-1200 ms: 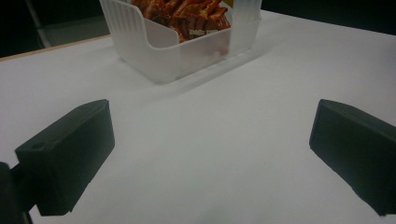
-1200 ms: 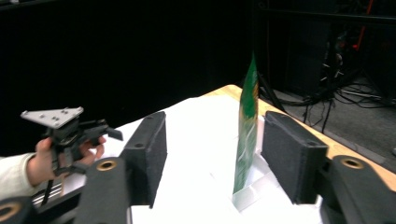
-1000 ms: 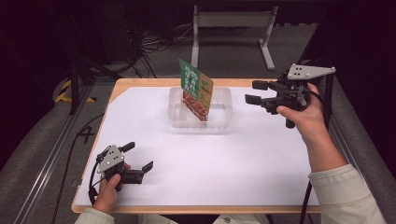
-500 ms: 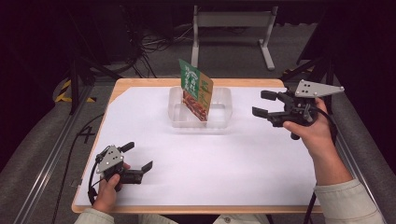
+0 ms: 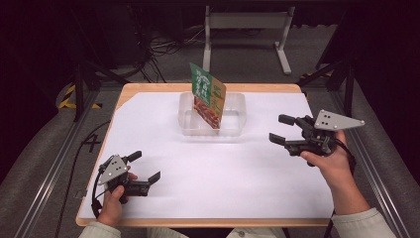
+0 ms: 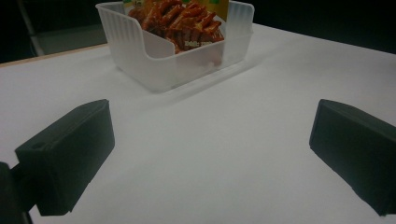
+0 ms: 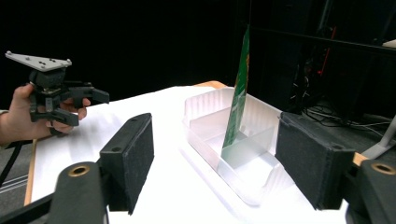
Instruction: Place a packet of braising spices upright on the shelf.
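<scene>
From above, one snack packet (image 5: pixel 207 97) stands upright in one clear tray (image 5: pixel 236 121) ahead-left of my right tongs (image 5: pixel 281 129), the nearer pair, whose jaws have just been opening, empty. My left tongs (image 5: pixel 144 167) rest apart on the surface (image 5: pixel 223 173). Through my left tongs the tray (image 6: pixel 140 60) lies straight ahead. Through my right tongs the packet (image 7: pixel 237 98) shows edge-on, tall, ahead between my jaws.
</scene>
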Demonstrator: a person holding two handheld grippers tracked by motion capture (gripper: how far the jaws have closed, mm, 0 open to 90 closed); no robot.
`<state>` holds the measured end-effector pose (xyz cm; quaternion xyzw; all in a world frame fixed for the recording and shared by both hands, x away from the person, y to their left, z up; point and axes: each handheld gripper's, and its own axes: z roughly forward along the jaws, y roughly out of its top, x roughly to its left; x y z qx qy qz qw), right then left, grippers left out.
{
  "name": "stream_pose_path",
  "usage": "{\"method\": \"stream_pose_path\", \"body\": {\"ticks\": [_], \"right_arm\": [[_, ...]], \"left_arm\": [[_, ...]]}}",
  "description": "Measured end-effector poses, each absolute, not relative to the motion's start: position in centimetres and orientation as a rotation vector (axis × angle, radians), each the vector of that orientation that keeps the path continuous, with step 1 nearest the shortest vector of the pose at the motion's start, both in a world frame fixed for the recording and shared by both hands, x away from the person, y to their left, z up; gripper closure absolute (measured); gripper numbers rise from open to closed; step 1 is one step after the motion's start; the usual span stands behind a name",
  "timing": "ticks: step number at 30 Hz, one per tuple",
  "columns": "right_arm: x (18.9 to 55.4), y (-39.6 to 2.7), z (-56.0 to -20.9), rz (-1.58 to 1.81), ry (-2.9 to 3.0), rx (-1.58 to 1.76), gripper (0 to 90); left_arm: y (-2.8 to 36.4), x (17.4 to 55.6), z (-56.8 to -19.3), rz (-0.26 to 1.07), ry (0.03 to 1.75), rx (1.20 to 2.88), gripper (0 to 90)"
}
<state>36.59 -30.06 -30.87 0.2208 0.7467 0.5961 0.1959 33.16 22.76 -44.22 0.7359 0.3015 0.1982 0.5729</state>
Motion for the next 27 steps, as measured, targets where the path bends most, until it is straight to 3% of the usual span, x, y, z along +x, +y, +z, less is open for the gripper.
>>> {"method": "stream_pose_path", "body": {"ticks": [27], "right_arm": [[32.8, -32.2, -40.4, 1.604, 2.017, 0.740, 26.6]], "left_arm": [[23.0, 32.9, -44.0, 0.440, 0.676, 1.707, 0.8]]}}
